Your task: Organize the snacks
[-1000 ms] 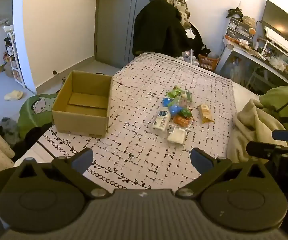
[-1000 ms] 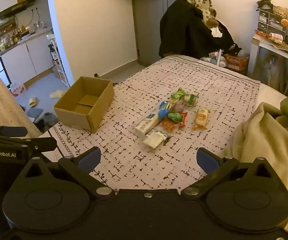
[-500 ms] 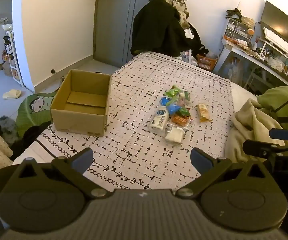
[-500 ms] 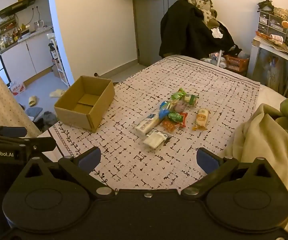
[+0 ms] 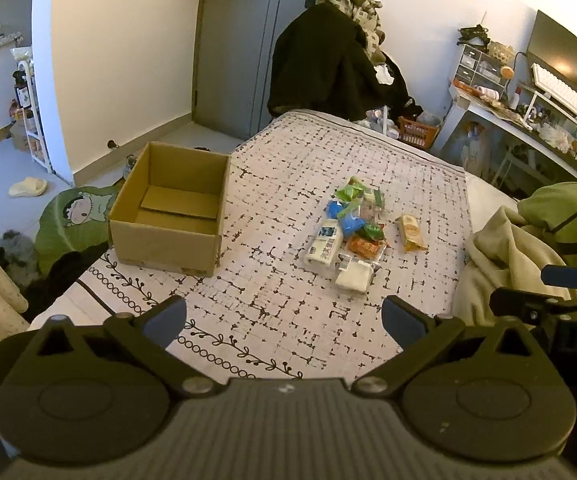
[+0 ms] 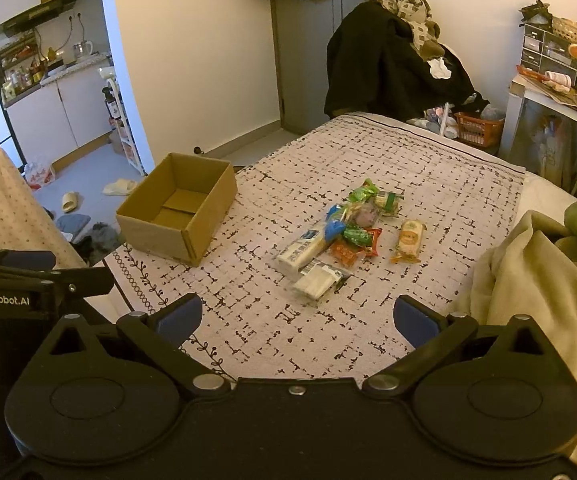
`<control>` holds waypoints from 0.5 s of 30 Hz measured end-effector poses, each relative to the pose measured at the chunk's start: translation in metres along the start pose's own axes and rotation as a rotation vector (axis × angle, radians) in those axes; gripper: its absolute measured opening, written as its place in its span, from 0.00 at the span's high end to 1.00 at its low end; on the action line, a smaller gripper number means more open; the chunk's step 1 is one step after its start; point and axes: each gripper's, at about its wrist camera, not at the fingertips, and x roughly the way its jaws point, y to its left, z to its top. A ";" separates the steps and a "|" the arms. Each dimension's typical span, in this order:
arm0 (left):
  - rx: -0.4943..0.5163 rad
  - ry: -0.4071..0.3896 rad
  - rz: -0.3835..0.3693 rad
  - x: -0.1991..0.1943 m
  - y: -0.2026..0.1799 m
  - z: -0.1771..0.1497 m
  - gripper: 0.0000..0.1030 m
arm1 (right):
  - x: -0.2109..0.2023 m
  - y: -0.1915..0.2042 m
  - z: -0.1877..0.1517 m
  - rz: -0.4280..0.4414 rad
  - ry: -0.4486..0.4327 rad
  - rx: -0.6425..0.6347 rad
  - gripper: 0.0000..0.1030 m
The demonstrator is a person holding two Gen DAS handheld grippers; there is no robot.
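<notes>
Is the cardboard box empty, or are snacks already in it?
Empty. The cardboard box stands open and only its bare bottom flaps show; the snack pile lies beside it on the bed.

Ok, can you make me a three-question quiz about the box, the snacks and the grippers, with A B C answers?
1. Where is the cardboard box compared with the snack pile?
A. To its left on the bed cover
B. On top of it
C. On the desk

2. What colour is the snack lying alone just right of the pile?
A. Blue
B. Yellow-orange
C. Black

3. What is inside the box now?
A. All the snacks
B. One snack
C. No snacks

Answers:
1. A, it sits on the patterned bed cover, apart from the pile on its left.
2. B, its wrapper looks yellow-orange.
3. C, only the bare cardboard bottom shows; the left gripper and the right gripper both hang open and hold nothing.
</notes>
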 end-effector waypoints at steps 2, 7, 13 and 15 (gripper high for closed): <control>-0.006 -0.006 0.003 -0.001 0.001 0.000 0.00 | -0.001 0.001 0.000 0.004 -0.002 0.000 0.00; -0.003 -0.015 0.014 -0.003 0.003 0.001 0.00 | -0.005 0.004 0.002 0.012 -0.004 0.000 0.00; -0.008 -0.026 0.013 -0.007 0.006 0.002 0.00 | -0.004 0.005 0.002 0.008 -0.005 -0.004 0.00; -0.011 -0.027 0.014 -0.007 0.007 0.003 0.00 | -0.004 0.005 0.003 0.010 -0.005 -0.006 0.00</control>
